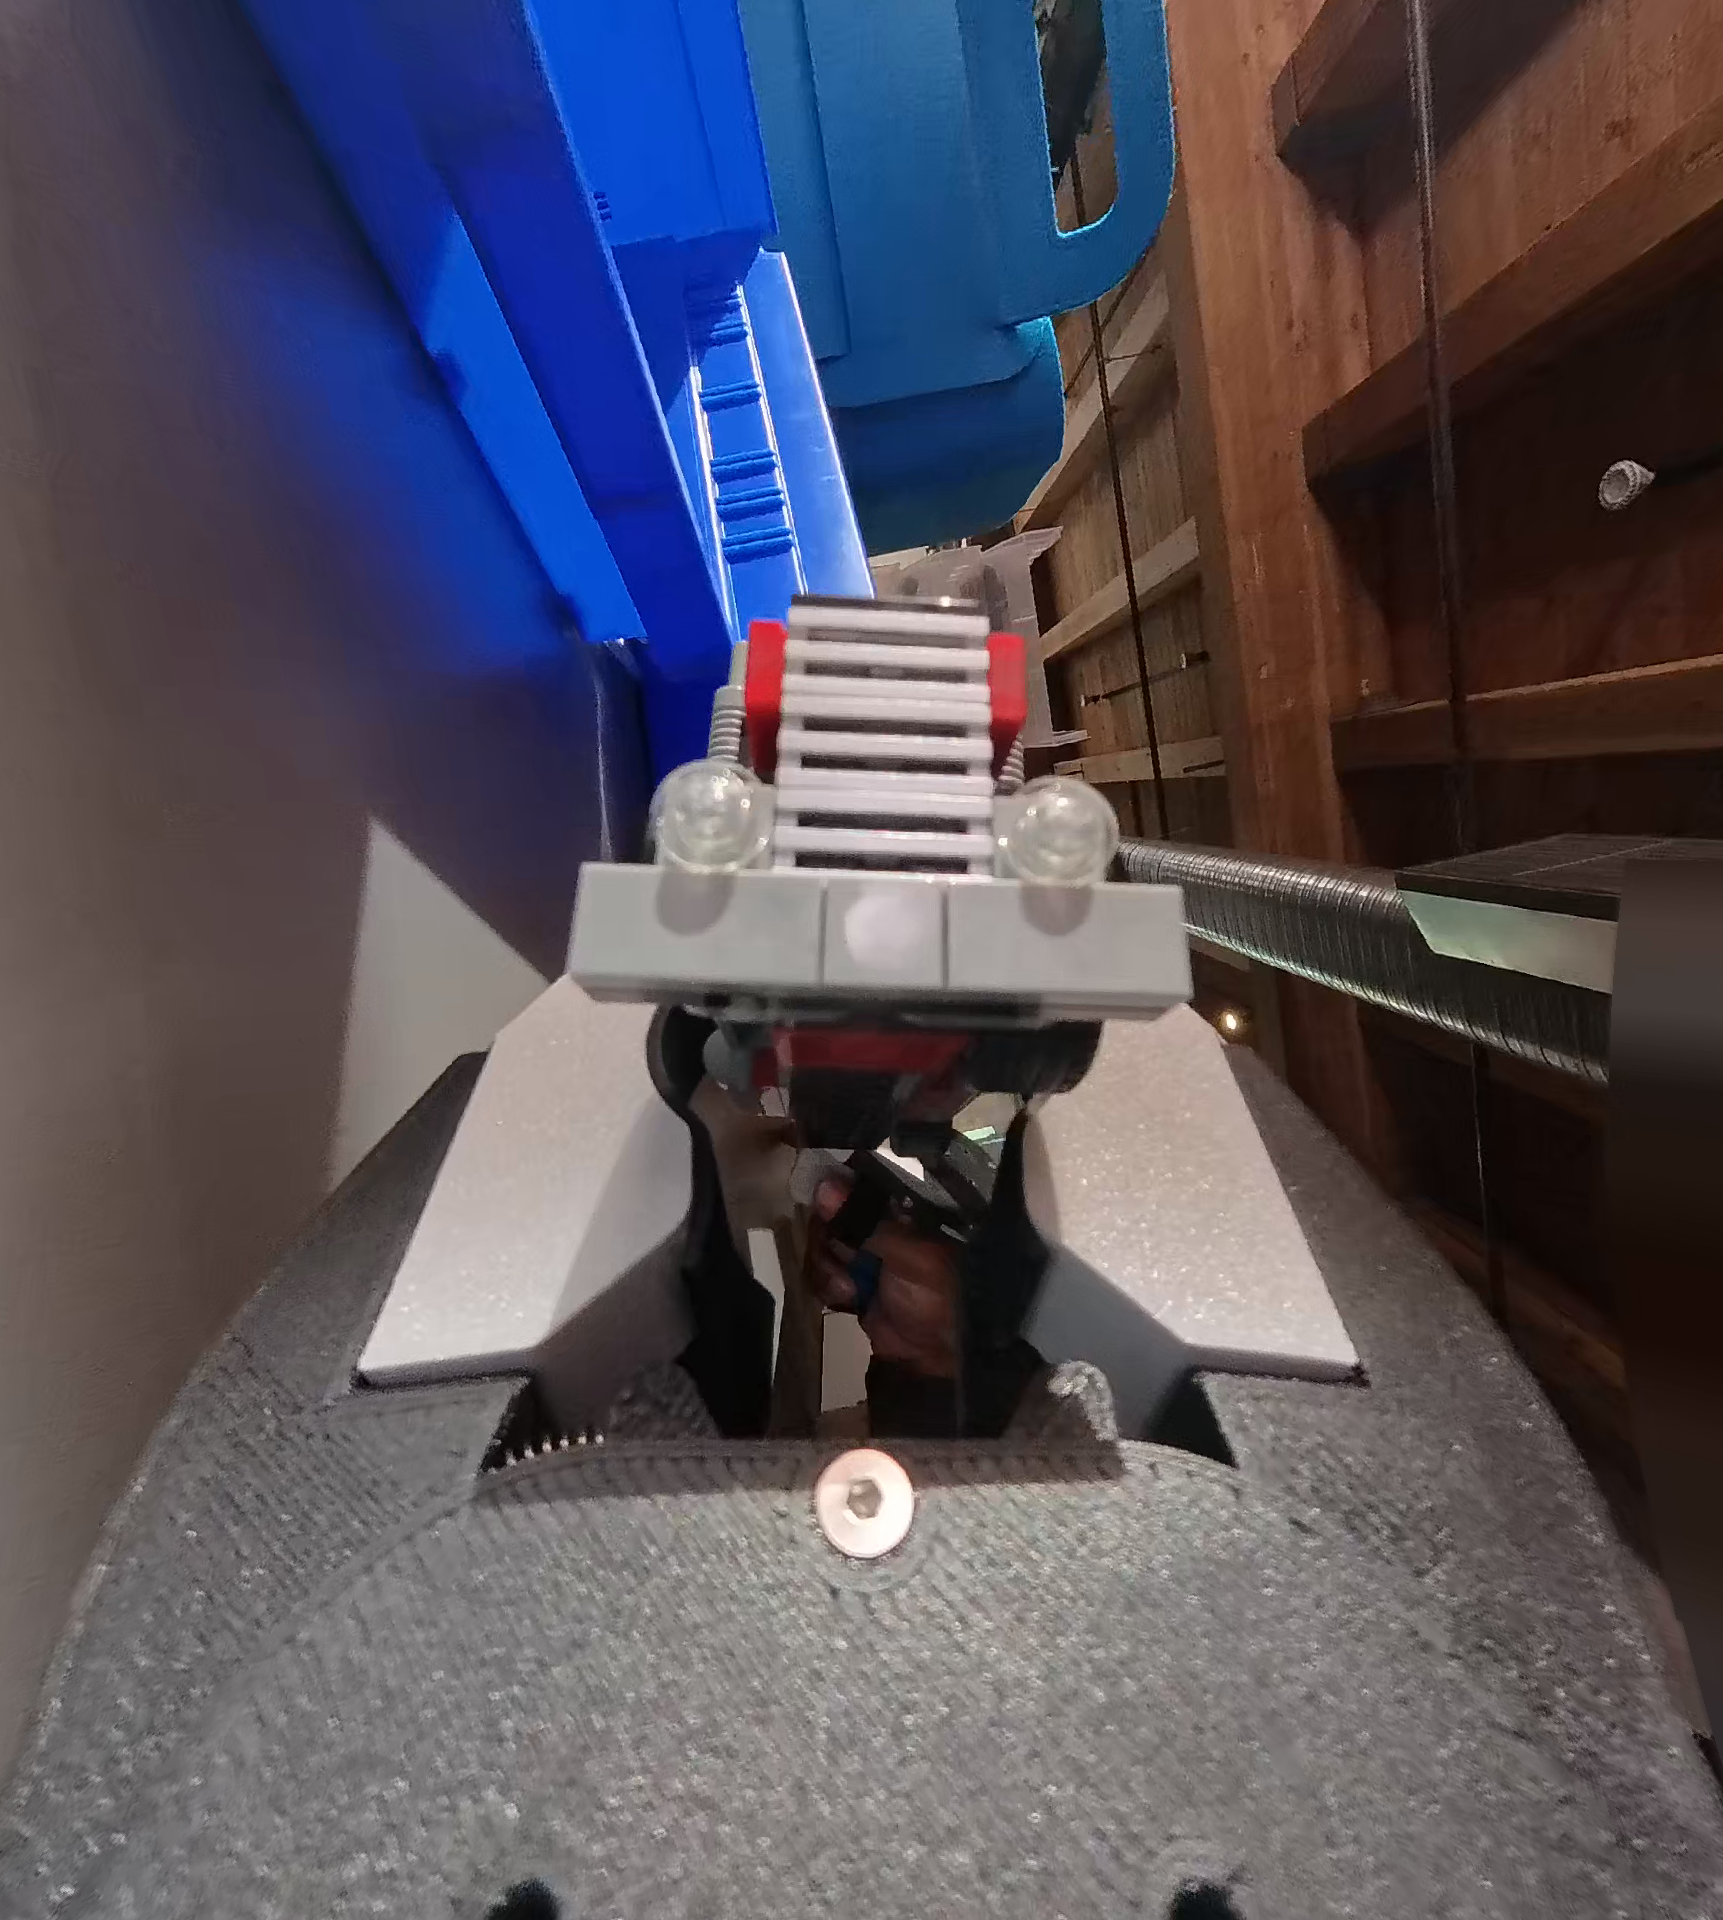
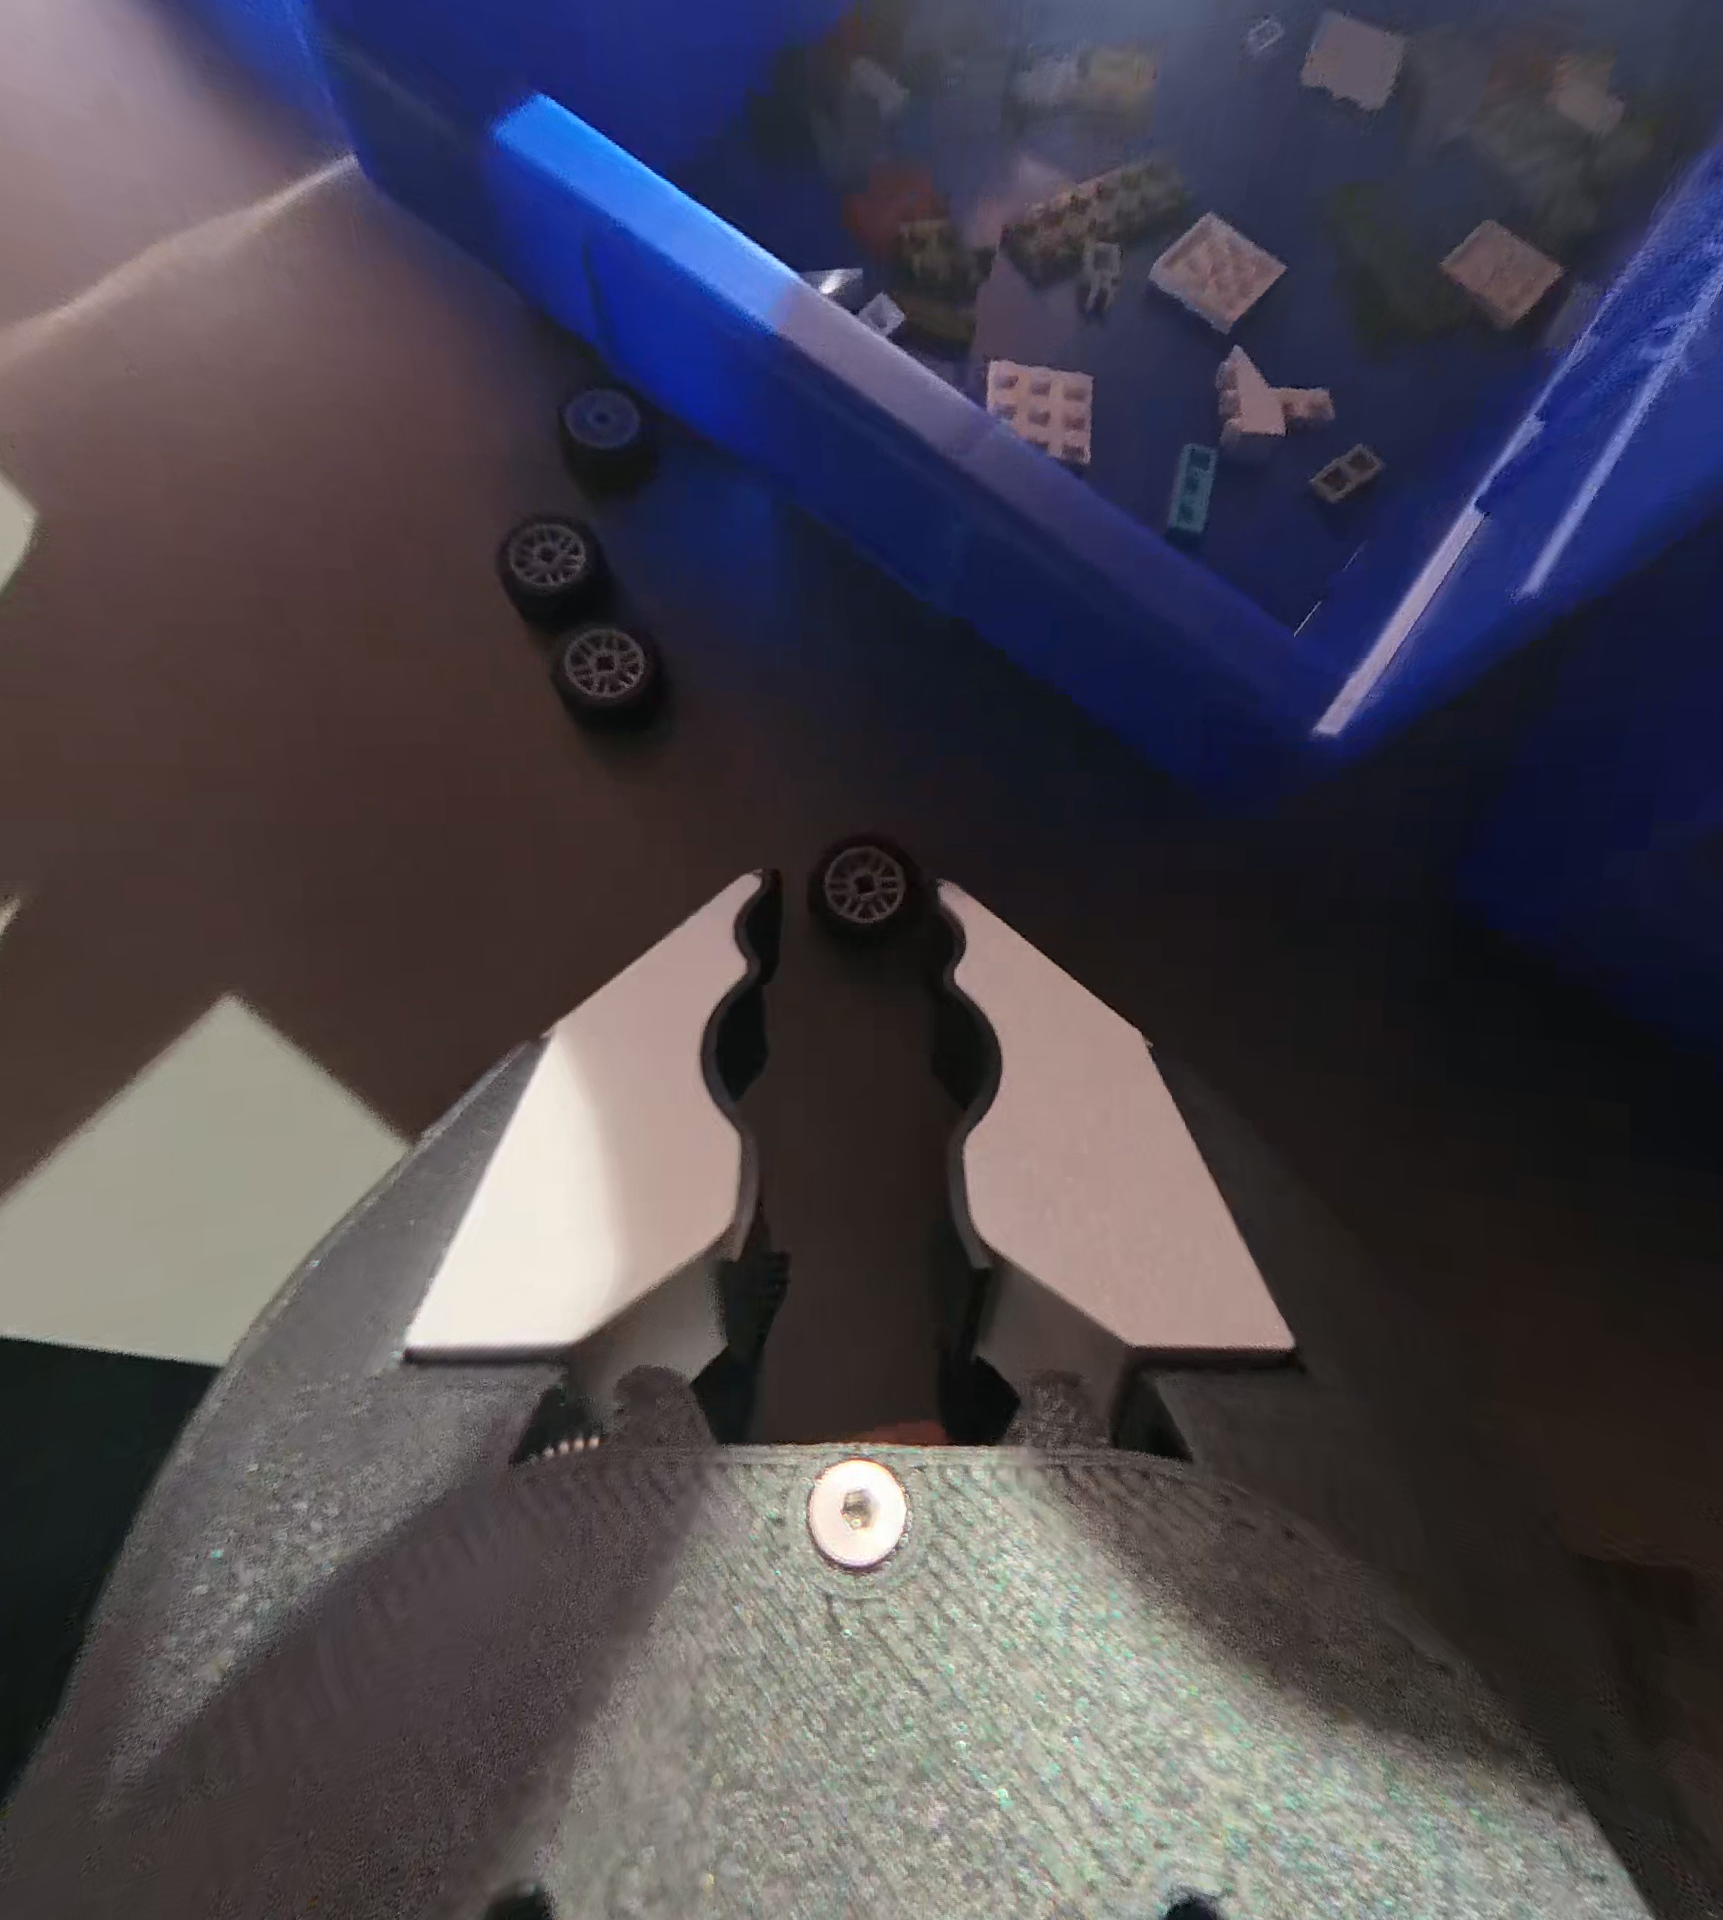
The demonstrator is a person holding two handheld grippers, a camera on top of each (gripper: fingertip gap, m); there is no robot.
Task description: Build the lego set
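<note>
In the left wrist view, a grey wall filled the left side, with a blue bin [image 1: 524, 343] beside it. At the centre, the left gripper [image 1: 867, 1060] was closed on a small lego truck [image 1: 883, 831], holding it from below. The truck faced the camera, showing a grey bumper, a slatted grey grille, two clear round headlights and red side pieces. Wooden shelving [image 1: 1459, 520] stood to the right.

In the right wrist view, three loose black wheels [image 2: 576, 566] lay in a row on the brown table [image 2: 265, 623], left of centre, just beside the bin's wall. A fourth wheel [image 2: 862, 888] lay between the tips of the right gripper [image 2: 857, 914], whose fingers were spread apart. To the right, the blue bin [image 2: 1044, 540] held scattered lego pieces [image 2: 1215, 270].
</note>
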